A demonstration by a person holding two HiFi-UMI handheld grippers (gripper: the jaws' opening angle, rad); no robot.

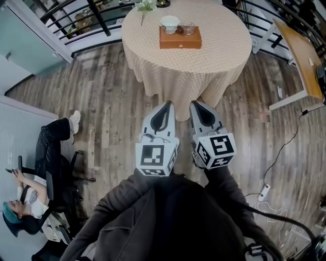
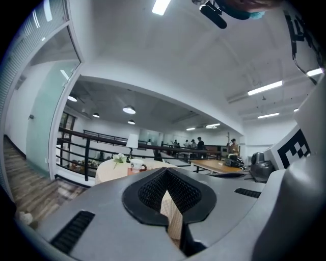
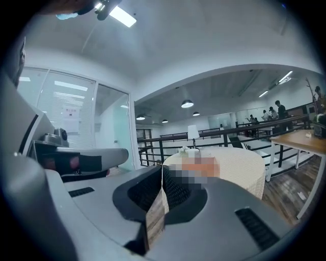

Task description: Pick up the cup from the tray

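Fingers [image 2: 97,209] on our left gripper [image 1: 167,104] are closed up, tips meeting, with nothing pinched between them; all we see through the thin slit between the pads is tablecloth. Same story on our right gripper [image 1: 195,103]: its fingers [image 3: 86,214] are pressed together and empty. Both grippers sit side by side, just apart, pointing at the round table [image 1: 153,61] and well short of it, over the wood floor [image 1: 107,107].

The cup [image 1: 169,22] is on the wooden tray [image 1: 180,41], at its left end. It's white with a wide mouth, and we can't tell if anything's in it. Next to it on the tray there's a small dark item, too small to name, and then a little glass cup [image 1: 189,29] toward the right end; we can't make out its contents either. The tray sits toward the far side of the table, on a beige checked cloth that hangs nearly to the floor. A sprig of white flowers [image 1: 146,5] stands near the table's far-left edge.

Off to the left a person [image 1: 30,196] sits in a chair, and a wooden desk [image 1: 300,53] is over on the right.
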